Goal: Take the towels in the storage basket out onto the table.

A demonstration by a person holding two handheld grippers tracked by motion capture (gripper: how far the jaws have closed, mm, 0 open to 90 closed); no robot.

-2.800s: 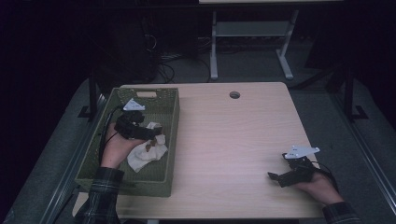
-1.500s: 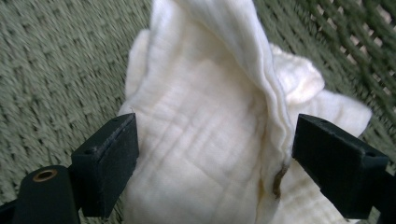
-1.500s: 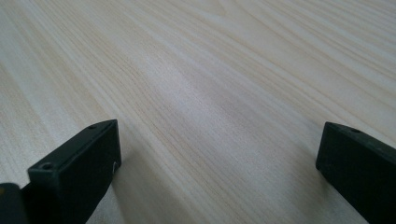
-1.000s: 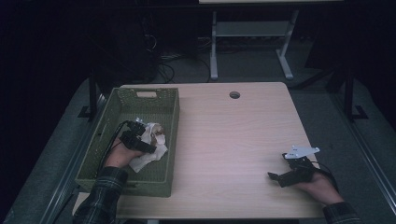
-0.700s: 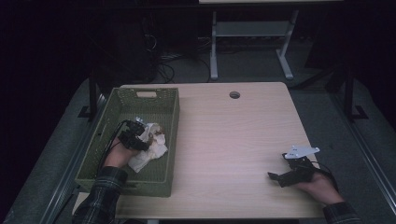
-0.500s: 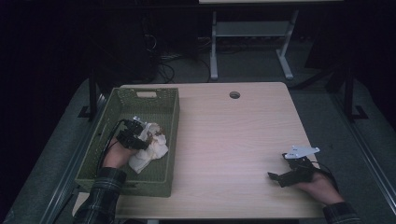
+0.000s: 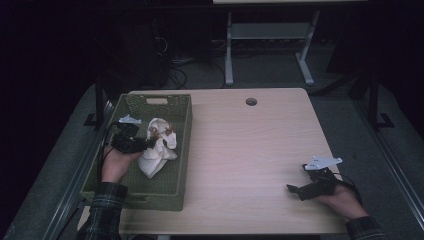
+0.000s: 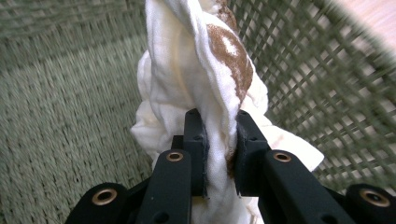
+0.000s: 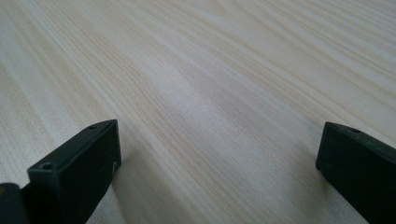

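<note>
The left gripper (image 7: 150,142) was clamped on a white cloth (image 7: 157,150) inside the green basket (image 7: 172,187), its jaws having just been closing with the fabric between them. In the left gripper view the two black pads pinched a gathered fold of the cloth (image 8: 205,88), which rose past the jaw tips and also spilled down below them, a brown stain showing on one fold. So the cloth's long axis ran roughly in line with the jaws, not across them (a bunched rope of fabric more than a flat sheet).

In the high view the cloth hung just off the gripper's tips, toward the basket's right wall, with its lower end trailing to the basket floor nearer the person. Whether that tail touched the floor or hung clear of it could not be told.

The right gripper (image 7: 300,189) lay on the table (image 7: 250,150) well apart from the basket, near the table's right front corner, its jaws spread wide with nothing between them but bare wood (image 9: 210,107).

The move to come probably turned on the basket's right wall: the cloth lay just inside it, and the left hand was much the nearer. Lifting the dangling end over that rim looked like the thing to watch, since a trailing tail could snag on the weave.
</note>
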